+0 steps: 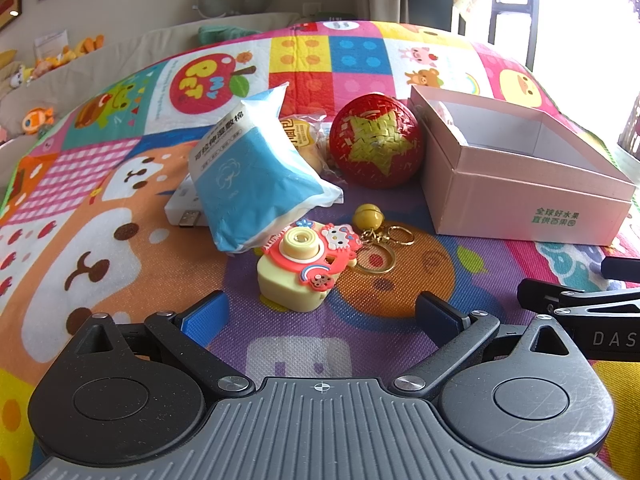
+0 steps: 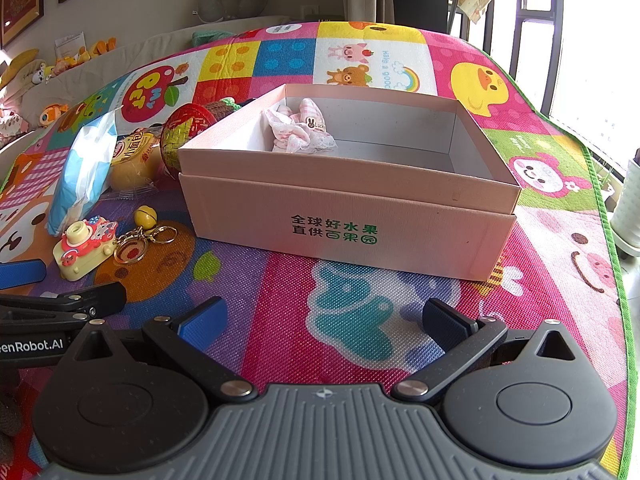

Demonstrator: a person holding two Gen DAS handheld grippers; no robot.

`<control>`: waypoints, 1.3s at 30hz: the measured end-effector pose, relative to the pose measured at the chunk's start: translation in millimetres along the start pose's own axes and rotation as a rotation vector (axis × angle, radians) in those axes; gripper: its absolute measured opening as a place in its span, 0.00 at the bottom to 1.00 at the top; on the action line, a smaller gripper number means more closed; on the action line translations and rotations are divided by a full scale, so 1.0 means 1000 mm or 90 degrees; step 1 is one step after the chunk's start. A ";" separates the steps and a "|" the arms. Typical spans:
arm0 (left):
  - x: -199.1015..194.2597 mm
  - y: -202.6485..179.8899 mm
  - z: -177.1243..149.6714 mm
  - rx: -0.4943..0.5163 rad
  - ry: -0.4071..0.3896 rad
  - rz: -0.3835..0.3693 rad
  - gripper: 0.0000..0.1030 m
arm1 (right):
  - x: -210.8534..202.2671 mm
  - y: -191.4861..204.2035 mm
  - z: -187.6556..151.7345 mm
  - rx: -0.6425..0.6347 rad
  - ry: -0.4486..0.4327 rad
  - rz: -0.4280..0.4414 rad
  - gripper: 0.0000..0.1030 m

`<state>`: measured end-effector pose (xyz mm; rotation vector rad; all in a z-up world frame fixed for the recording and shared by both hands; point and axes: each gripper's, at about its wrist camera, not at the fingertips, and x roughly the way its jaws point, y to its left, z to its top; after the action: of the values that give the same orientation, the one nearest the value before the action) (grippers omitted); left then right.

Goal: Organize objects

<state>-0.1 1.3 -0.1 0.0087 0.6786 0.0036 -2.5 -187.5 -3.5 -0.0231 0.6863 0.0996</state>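
A pink cardboard box [image 2: 344, 216] stands open on the play mat, with pink baby socks [image 2: 300, 130] in its back left corner; it also shows in the left wrist view [image 1: 520, 200]. Left of it lie a yellow toy camera keychain [image 1: 298, 266], a yellow bell with key rings [image 1: 368, 216], a red woven ball with a yellow star [image 1: 376, 140], a blue-white cotton pack [image 1: 252, 172], a wrapped bun [image 1: 300, 136] and a white USB device [image 1: 184, 206]. My left gripper [image 1: 320, 316] is open, just short of the camera. My right gripper [image 2: 324, 320] is open and empty, in front of the box.
The colourful play mat [image 2: 360, 320] covers the surface, with a green edge [image 2: 612, 264] at the right. A sofa with plush toys [image 2: 48, 68] is behind at the left. A window [image 2: 580, 40] is at the right.
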 end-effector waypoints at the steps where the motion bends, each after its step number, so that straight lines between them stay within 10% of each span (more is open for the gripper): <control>1: 0.000 0.000 0.000 0.000 0.000 0.000 0.99 | 0.000 0.000 0.000 0.000 0.000 0.000 1.00; 22: 0.001 0.000 0.001 -0.008 -0.003 -0.007 0.98 | 0.000 -0.001 -0.001 0.002 0.000 0.002 1.00; 27: -0.025 0.026 0.009 -0.092 -0.023 -0.090 0.98 | -0.002 -0.003 0.001 -0.002 0.004 0.017 1.00; 32: -0.024 0.064 0.049 -0.202 -0.098 -0.062 0.98 | -0.003 -0.003 0.000 -0.010 0.009 0.024 1.00; 39: 0.055 0.082 0.075 -0.196 0.022 -0.020 0.85 | -0.004 -0.008 0.005 -0.041 0.044 0.053 1.00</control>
<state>90.0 82.8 24.7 -0.2994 0.7073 0.0778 -1.5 -195.5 2.6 -0.0604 0.7532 0.2010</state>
